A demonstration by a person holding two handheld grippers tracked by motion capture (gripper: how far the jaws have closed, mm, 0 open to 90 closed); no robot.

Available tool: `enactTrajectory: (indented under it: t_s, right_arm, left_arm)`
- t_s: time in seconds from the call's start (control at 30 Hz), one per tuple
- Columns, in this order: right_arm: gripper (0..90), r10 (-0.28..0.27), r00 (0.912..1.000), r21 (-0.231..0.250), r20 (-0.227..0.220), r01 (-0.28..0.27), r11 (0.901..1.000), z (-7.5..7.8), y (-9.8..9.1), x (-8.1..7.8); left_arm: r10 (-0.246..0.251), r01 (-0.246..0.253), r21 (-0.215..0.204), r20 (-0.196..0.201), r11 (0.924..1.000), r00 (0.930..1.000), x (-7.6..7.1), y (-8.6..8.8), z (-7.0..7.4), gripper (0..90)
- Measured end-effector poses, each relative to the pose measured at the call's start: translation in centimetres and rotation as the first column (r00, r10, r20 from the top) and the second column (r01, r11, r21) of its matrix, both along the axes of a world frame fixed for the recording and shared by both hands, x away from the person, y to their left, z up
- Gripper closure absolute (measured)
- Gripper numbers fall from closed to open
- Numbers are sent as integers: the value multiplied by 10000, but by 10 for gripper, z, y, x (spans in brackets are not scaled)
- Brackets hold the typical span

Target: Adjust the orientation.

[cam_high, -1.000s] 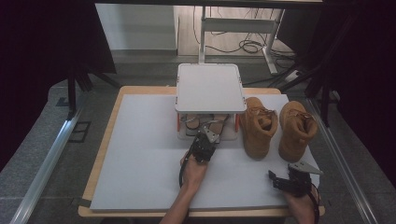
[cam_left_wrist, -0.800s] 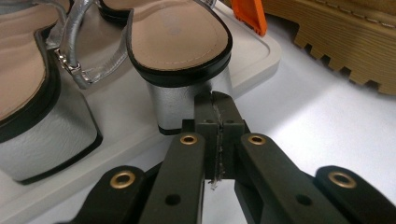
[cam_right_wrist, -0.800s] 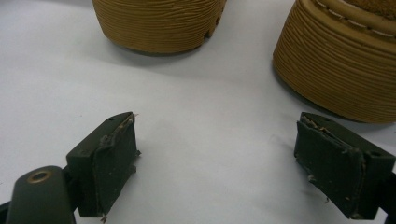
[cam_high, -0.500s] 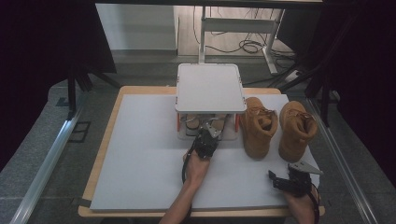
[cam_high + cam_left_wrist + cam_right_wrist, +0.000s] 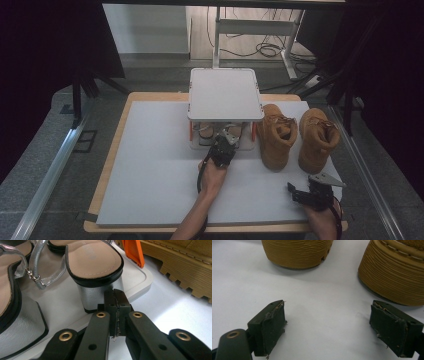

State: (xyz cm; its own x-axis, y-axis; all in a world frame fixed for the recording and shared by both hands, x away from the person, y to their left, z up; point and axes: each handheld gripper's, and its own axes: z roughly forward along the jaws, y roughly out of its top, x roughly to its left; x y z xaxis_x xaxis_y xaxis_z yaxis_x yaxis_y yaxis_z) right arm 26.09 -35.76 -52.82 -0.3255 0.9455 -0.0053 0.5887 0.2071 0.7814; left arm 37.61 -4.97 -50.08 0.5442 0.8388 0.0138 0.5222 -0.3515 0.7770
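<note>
- Silver block-heel sandal [image 5: 92, 262] on the low tray [image 5: 135, 282] of the small rack, under its flat grey top shelf [image 5: 225, 95]. Heel end facing the person.
- A second silver sandal [image 5: 10, 290] just beside it, at 9 o'clock in the left gripper view.
- Left gripper [image 5: 116, 296] pressed fully shut, with nothing between the jaws. Tips right at the silver heel block [image 5: 100, 293]; hard to tell if touching or just a hair apart.
- Just changed: crept a little toward 12 o'clock in the high view, from the open board to the front edge of the rack. Jaws shut all that time.
- Likely meaning: lined up on the sandal, but not ready to take it. Shut jaws cannot grab, so must open first, or can only nudge the shoe.
- Orange rack leg [image 5: 133, 252] at 1 o'clock from the tips, close enough to bump on the way in.
- Two tan boots [image 5: 276, 137] [image 5: 316, 140] standing at 3 o'clock of the rack on the white board [image 5: 160, 170], near each other.
- Right gripper [image 5: 327, 325] spread wide and holding nothing, low over the board at 6 o'clock of the boots. No change there; looks to be waiting.
</note>
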Motion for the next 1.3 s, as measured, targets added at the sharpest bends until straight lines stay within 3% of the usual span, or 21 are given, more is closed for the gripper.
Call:
enactTrajectory:
  t_s: [0.77,1.3]
  right_arm:
    - [128,-3,10000,12,13,3,10000,0,0,0]
    - [129,1,10000,2,0,-1,10000,0,0,0]
  left_arm:
    - [-97,98,90,-92,9999,9999,11,-5,0,900]
    - [-325,321,-266,-155,9991,9994,-3,6,7,874]
